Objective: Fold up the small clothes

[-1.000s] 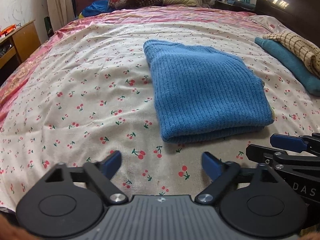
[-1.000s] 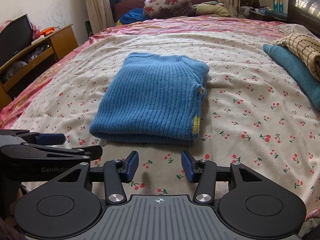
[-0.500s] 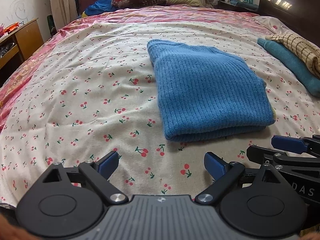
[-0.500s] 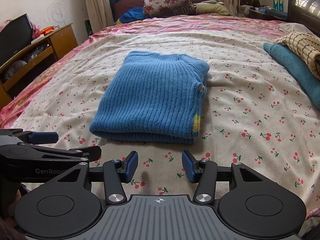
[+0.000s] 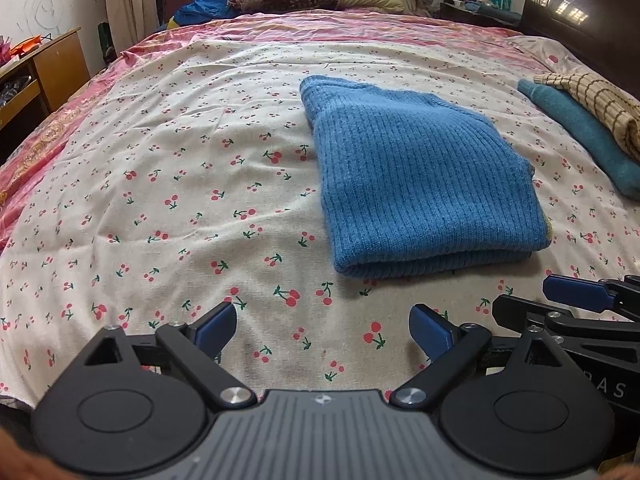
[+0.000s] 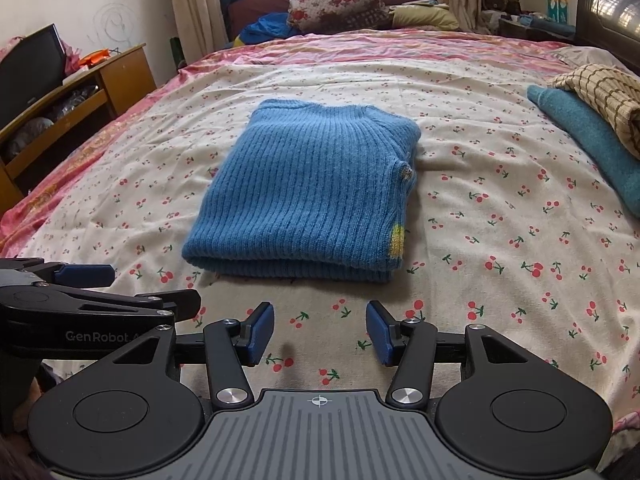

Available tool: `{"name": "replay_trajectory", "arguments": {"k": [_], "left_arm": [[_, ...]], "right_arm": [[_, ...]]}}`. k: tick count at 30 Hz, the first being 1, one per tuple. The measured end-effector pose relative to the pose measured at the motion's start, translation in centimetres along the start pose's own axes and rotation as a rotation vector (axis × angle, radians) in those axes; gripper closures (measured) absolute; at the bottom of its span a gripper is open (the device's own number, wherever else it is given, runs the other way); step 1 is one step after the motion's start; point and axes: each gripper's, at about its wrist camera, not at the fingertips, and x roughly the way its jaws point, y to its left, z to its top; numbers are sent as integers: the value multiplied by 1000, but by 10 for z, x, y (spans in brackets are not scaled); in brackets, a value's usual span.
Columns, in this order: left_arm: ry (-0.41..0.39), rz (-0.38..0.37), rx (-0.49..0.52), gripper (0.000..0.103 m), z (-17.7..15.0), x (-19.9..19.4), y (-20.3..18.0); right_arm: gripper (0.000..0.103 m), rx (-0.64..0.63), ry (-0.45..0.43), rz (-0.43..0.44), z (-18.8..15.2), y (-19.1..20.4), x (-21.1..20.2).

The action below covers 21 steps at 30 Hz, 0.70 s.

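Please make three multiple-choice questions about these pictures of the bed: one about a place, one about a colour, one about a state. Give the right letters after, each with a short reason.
1. Where does the blue sweater lie?
A. on the cherry-print sheet
B. on the wooden desk
C. between the tips of the right claw

2. What colour is the small patch at the sweater's near right corner?
A. red
B. yellow
C. white

3. In what state is the sweater?
A. spread out flat with sleeves open
B. hanging from a claw
C. folded into a neat stack

Answers:
1 A, it rests on the sheet, beyond both claws.
2 B, a yellow patch shows at that edge in the right wrist view.
3 C, doubled layers show along its near edge, and the left claw and right claw hold nothing.
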Motion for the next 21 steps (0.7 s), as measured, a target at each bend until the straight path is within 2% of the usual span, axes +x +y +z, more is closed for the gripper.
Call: {"name": "replay_trajectory", "arguments": {"k": [21], "left_arm": [[9, 1, -7, 4, -2, 1, 2]], "right_arm": [[51, -1, 2, -1, 0, 0, 0]]}}
